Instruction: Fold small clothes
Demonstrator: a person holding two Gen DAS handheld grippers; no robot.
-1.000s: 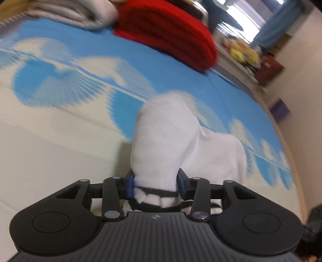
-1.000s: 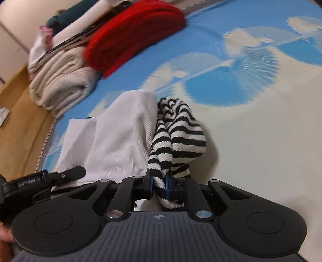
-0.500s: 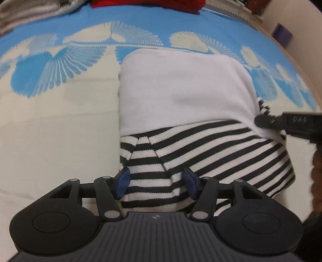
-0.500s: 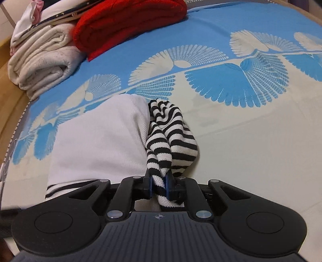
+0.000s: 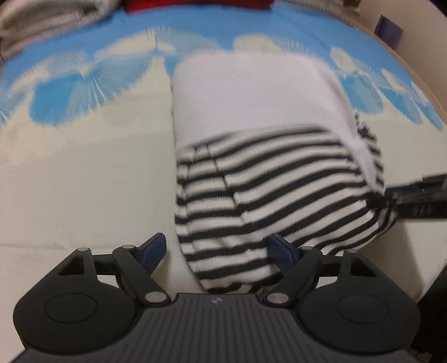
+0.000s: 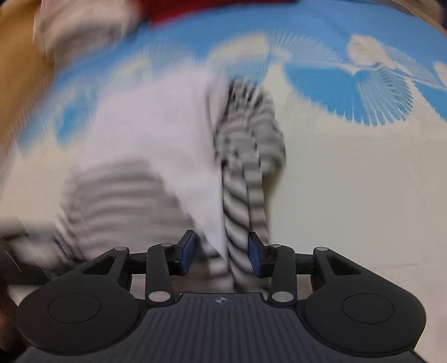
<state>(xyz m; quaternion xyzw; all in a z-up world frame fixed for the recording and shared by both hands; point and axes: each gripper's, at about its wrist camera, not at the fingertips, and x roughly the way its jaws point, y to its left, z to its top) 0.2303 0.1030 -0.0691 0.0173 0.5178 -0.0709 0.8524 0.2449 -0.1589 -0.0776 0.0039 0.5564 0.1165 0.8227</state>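
Left wrist: striped garment (image 5: 268, 178) lengthwise ahead

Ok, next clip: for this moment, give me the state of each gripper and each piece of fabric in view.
Left gripper: jaws open, striped hem lying between them, ungripped.
Right gripper: jaws open, bunched striped edge between them, ungripped.
White and black-striped knit garment: folded, lying flat on the sheet.
Blue and cream fan-patterned sheet: spread flat.
Red knit item: at the far edge, mostly cropped.
Cream folded fabric: stacked, blurred.

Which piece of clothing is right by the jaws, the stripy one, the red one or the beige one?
The black-and-white striped garment. It lies between the open jaws, while the red clothing and beige clothing sit far back.
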